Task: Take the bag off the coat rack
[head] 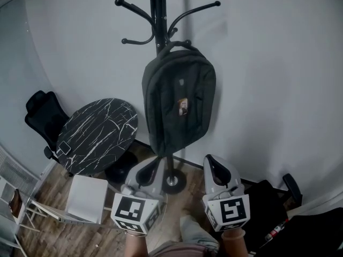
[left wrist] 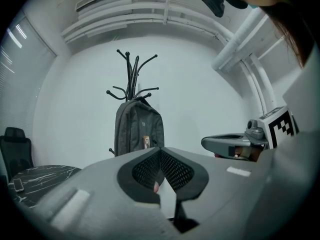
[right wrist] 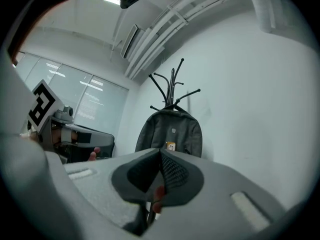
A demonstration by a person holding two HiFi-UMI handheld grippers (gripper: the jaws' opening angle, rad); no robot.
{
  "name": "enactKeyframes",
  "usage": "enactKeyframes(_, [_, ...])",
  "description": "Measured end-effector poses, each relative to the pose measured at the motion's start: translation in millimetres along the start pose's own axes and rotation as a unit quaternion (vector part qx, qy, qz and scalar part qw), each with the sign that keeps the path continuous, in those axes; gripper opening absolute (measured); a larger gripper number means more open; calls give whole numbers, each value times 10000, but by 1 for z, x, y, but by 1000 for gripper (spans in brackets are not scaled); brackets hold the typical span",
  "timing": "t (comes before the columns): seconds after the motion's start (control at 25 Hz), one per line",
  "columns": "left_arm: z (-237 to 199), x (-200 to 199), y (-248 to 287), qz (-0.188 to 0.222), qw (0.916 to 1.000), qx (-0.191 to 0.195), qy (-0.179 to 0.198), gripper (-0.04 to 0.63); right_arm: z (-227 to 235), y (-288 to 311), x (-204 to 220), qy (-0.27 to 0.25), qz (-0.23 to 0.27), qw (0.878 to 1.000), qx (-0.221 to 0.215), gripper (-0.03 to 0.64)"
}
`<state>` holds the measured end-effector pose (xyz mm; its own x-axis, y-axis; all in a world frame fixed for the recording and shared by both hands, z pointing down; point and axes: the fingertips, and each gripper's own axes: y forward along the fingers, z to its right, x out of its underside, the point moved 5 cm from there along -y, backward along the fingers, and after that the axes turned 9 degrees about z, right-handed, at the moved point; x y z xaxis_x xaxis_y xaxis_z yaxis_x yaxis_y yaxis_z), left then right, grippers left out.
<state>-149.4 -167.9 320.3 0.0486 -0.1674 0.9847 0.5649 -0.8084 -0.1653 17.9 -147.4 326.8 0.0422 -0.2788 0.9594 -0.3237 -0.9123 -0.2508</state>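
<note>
At the centre of the head view, the bag hangs by its top loop from a low hook of the rack, its body lying against the pole and close to the wall. The task is not begun: nothing touches the bag. Both claws sit at the bottom of the frame, well apart from it, the left claw and right claw side by side, either side of the rack's base. What is left, by my reading, is everything: reach up, grip the loop, lift it clear of the hook.

For room, the bench stands left of the bag, near its lower edge, and a black chair is beyond it. Dark clutter fills the lower right corner. The floor in front of the base looks open, so a straight approach seems free. The upper hooks spread above the loop and could snag it on the way up.

In the left gripper view, the left claw is clenched on nothing, its pads meeting. The bag is in mid frame beyond it, with the right claw at the right.

In the right gripper view, the right claw is likewise clenched and empty, with the bag straight ahead under the hooks.
</note>
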Motion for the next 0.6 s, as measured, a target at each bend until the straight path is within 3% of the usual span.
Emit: enactKeyframes(0.6, [-55,0,56,76,9987,-511,-56,12,35,75,16,-92,-7,9999,-65,3])
